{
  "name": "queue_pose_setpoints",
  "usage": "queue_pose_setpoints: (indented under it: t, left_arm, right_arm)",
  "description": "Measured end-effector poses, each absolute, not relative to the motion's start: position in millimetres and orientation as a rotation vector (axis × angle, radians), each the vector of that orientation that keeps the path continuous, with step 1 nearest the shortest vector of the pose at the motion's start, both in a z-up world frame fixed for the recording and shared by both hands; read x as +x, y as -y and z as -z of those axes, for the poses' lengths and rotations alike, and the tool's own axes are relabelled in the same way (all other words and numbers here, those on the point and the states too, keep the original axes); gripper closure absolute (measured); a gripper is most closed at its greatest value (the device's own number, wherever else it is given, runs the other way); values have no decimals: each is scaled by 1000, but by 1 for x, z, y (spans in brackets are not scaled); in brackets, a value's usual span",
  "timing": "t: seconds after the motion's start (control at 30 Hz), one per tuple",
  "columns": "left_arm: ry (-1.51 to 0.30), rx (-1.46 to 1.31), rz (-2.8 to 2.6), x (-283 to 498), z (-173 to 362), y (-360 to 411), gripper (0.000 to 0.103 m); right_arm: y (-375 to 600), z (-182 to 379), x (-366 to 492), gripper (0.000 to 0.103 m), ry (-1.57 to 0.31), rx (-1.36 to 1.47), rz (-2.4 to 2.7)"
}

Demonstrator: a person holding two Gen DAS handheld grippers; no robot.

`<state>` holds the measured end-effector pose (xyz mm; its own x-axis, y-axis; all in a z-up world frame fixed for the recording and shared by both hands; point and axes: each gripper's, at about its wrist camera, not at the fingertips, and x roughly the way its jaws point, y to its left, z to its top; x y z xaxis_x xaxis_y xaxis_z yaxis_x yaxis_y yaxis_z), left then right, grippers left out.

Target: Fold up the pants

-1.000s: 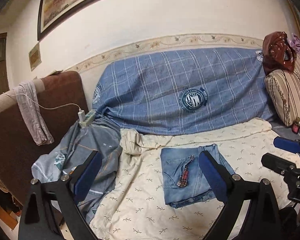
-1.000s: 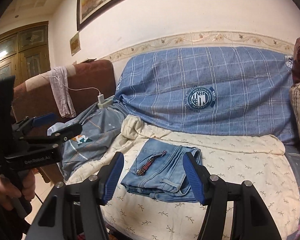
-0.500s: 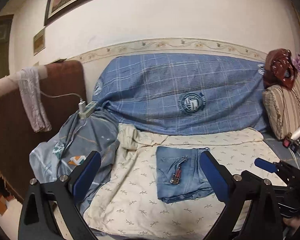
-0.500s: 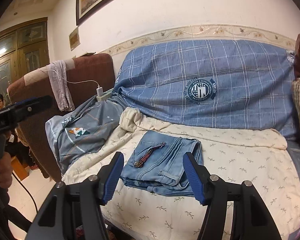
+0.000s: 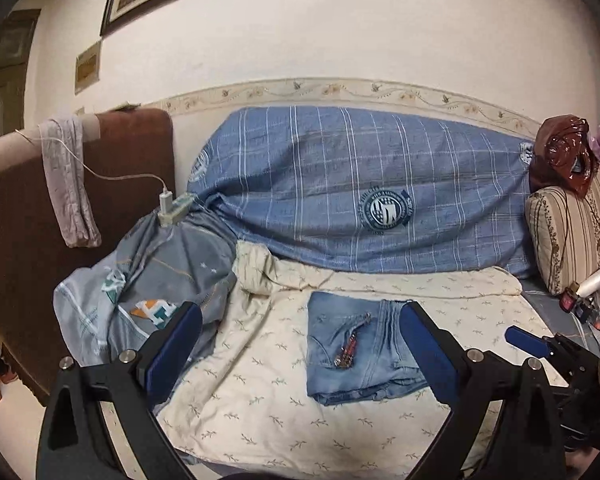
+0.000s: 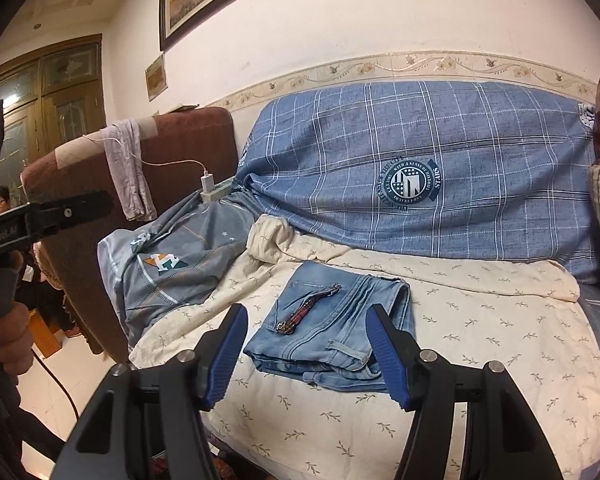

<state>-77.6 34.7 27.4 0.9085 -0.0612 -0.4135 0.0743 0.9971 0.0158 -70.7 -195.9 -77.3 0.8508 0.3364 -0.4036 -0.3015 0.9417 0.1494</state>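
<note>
Item: pants (image 6: 328,328), pale blue denim, already folded into a compact rectangle, several layers thick. They lie on the cream leaf-print sheet (image 6: 480,344) covering the sofa seat. A dark red-and-metal trinket (image 6: 308,308), possibly a keychain, rests on the top layer.

Right gripper (image 6: 312,356): fingers spread wide, holding nothing. The pants sit straight ahead of and just beyond the fingertips, framed between the two blue pads (image 6: 386,356). No contact is visible.

Left gripper (image 5: 300,356): fingers likewise released and empty. The pants (image 5: 360,352) lie ahead and toward the right-hand finger, whose pad covers part of the bundle's right edge in this view; touching or merely in front cannot be told.

Long axis: the bundle is only slightly oblong, running roughly away from the fingers toward the sofa back, with the stacked open edges at the near end and a smooth fold on the far right.

Nearer hand: judged to be the right, since the bundle is centred between its fingers and looks larger there.

Status, as a judgement: the fold appears complete or nearly so; any further move would be a tidy or a pick-up from the near edge.

Surroundings: blue plaid cover (image 6: 440,160) on the sofa back; grey printed cloth (image 5: 152,280) to the left of the fingers.
</note>
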Motion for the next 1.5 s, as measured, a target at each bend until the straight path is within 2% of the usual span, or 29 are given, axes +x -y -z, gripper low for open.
queue_pose_setpoints:
  t: [0.5, 1.5]
  left_arm:
    - [-410, 45, -30, -77, -34, -40, 4]
    - [-431, 11, 8, -65, -31, -42, 4]
  right_arm:
    - [189, 52, -81, 38, -363, 61, -321]
    - [182, 50, -65, 38, -371, 53, -337]
